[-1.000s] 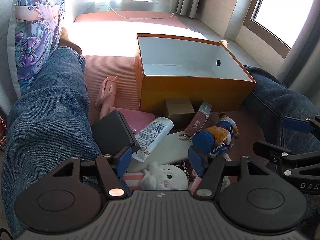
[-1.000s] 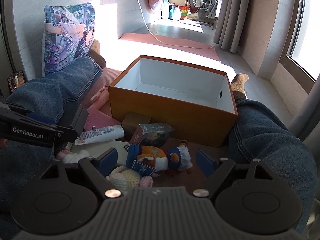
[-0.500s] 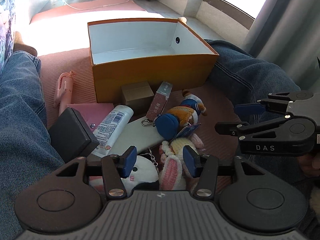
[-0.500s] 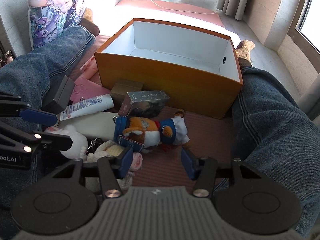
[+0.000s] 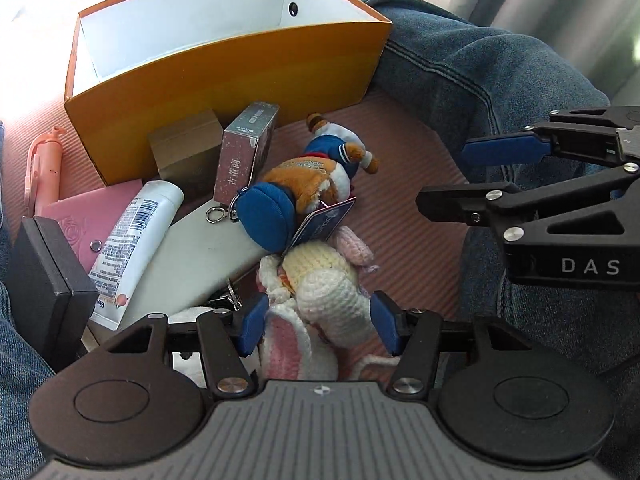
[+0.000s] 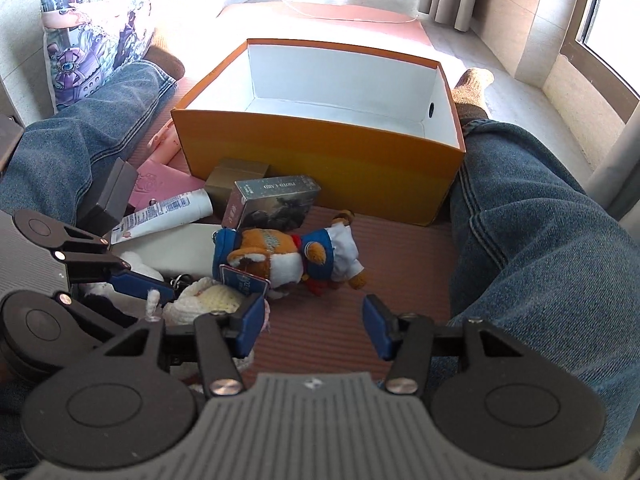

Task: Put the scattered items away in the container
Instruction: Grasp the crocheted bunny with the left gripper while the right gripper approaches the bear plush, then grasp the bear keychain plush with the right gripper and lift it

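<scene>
An orange box [image 5: 224,80] [image 6: 320,168] with a white inside stands open on the ribbed mat. In front of it lie a plush in a blue cap [image 5: 304,184] [image 6: 280,256] and a crocheted bunny [image 5: 328,288] [image 6: 208,296]. My left gripper [image 5: 318,320] points steeply down over the bunny. Its jaws are opening, with the bunny's body between the pads. My right gripper [image 6: 316,324] [image 5: 442,176] hovers open just short of the capped plush, with only mat between its fingers.
A lotion tube [image 5: 132,240], card box [image 5: 244,148], small brown box [image 5: 184,152], pink wallet [image 5: 76,220], black box [image 5: 44,268] and white flat case [image 5: 200,256] crowd the left. A person's jeans-clad legs [image 6: 540,240] flank the pile. A printed pillow [image 6: 92,28] sits far left.
My left gripper swung right and dropped from the white plush onto the crocheted bunny. My right gripper narrowed its jaws and sank a little toward the capped plush.
</scene>
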A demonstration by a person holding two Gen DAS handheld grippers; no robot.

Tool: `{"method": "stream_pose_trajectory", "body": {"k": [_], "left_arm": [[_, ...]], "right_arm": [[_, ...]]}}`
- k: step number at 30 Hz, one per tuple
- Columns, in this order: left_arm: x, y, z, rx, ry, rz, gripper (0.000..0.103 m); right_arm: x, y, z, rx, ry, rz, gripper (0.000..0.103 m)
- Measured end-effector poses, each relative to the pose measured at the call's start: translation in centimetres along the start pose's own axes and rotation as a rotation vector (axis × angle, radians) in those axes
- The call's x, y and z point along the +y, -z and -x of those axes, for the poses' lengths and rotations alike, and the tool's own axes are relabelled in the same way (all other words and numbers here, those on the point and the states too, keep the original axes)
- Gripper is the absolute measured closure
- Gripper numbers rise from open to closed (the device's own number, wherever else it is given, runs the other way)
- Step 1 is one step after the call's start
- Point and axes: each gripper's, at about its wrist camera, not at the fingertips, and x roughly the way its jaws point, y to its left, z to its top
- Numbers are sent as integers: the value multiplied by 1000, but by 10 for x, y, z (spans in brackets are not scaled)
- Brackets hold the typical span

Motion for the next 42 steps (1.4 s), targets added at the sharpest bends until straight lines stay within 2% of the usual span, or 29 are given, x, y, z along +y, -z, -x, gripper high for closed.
{"method": "stream_pose_trajectory", "body": {"k": [9,13,19,23,29,34,38,42], "left_arm": [[11,-5,-24,56,80,103,27],[9,-7,-26,55,78,102,27],[11,-5,-19,43,88,112,43],[11,-2,-10,30,102,122,49],[7,2,23,-40,119,127,52],[19,2,63,-144,123,191,52],[27,-4,82,-219,89,225,52],[40,-10,95,-259,38,245,52]], "right_arm": [[5,-1,-7,11,-9,31,43],[5,-1,-9,15,-3,29,43],[6,-1,-8,15,1,30,42],[5,0,-4,4,3,25,42],[1,-4,0,-17,13,26,42],[1,-12,0,-28,9,67,42],[7,-23,-1,-45,3,169,42],[15,-34,-7,-48,-20,315,42]]}}
